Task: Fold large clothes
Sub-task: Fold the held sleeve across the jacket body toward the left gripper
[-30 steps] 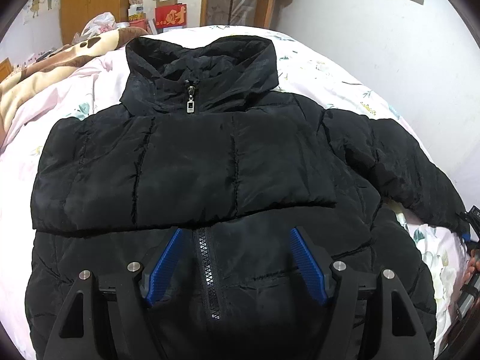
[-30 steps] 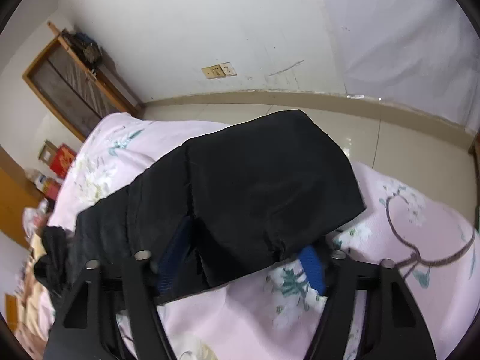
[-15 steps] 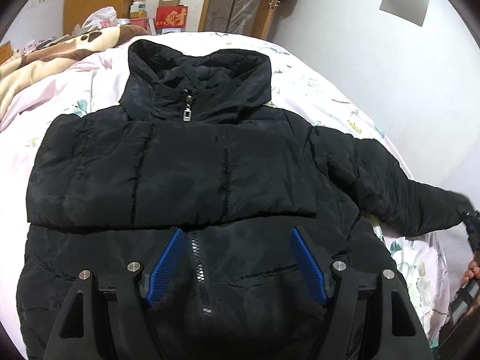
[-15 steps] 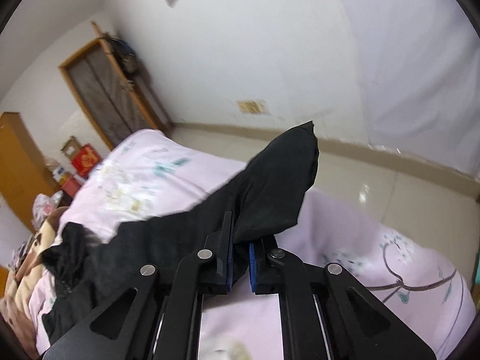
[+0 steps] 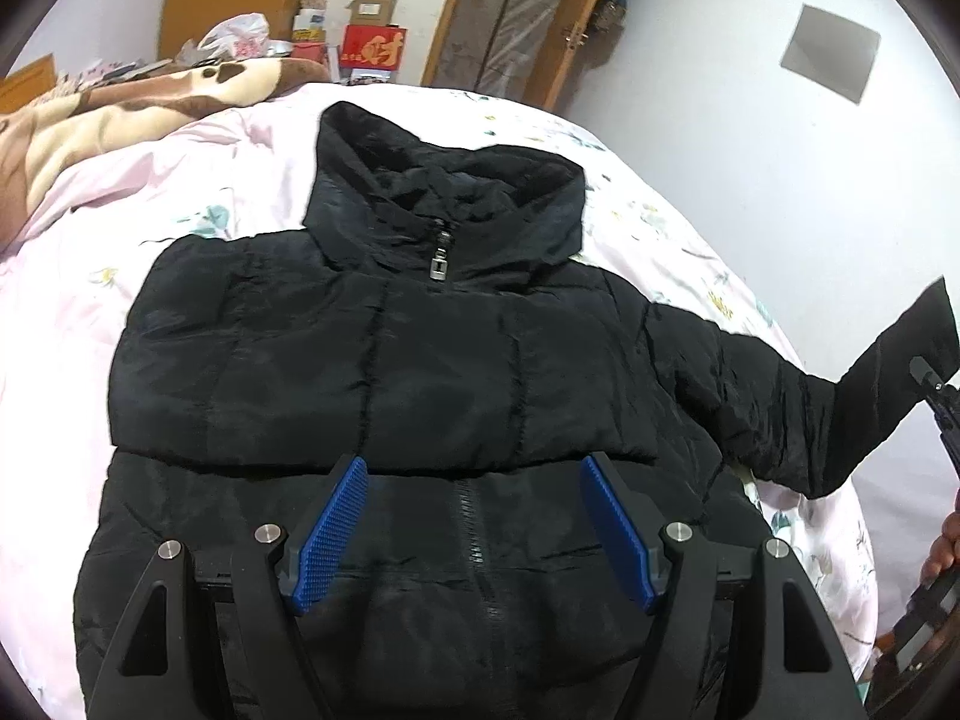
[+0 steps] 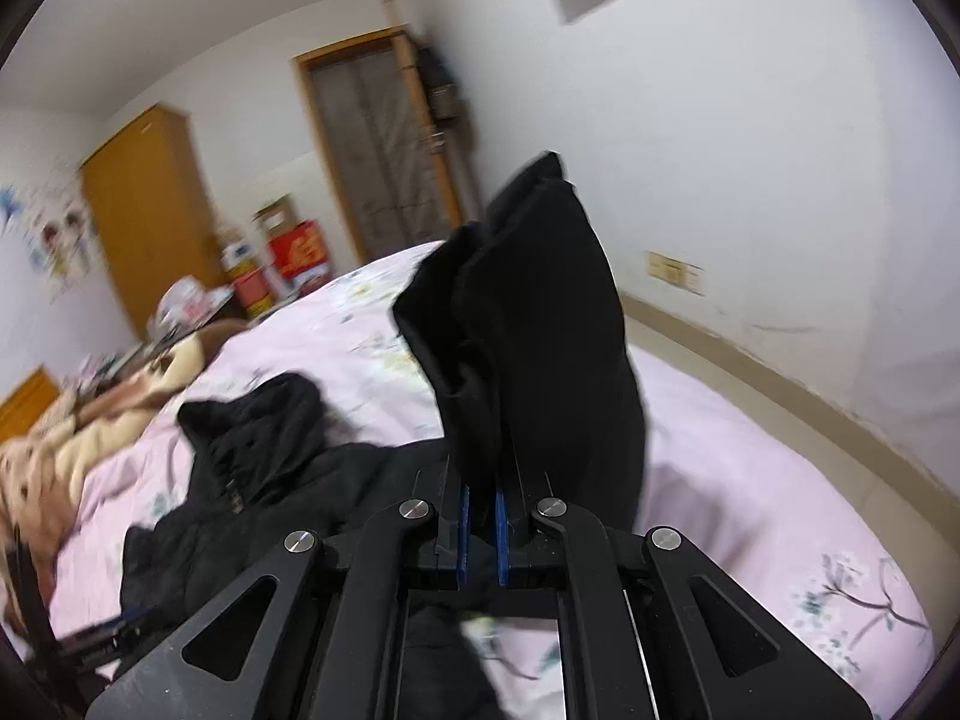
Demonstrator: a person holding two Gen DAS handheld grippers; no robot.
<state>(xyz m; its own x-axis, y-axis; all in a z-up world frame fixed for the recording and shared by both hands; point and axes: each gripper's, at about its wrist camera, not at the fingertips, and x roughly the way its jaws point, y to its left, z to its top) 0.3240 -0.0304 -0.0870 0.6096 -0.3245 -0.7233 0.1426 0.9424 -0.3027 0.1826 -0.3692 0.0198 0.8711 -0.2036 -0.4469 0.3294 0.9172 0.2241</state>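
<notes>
A black puffer jacket lies front up on the pink floral bed, collar toward the far side. One sleeve is folded across its chest. My left gripper is open and empty, hovering over the jacket's lower front by the zipper. My right gripper is shut on the cuff of the other sleeve and holds it lifted above the bed. That lifted sleeve also shows at the right edge of the left wrist view.
A brown and cream blanket lies at the bed's far left. Boxes and bags stand behind the bed by a wooden wardrobe and a door. A white wall and floor strip run along the bed's right side.
My right gripper closed on the sleeve cuff and raised it off the bed, swinging toward the jacket. The left gripper stayed open over the jacket's lower front, its view tilting up slightly.
</notes>
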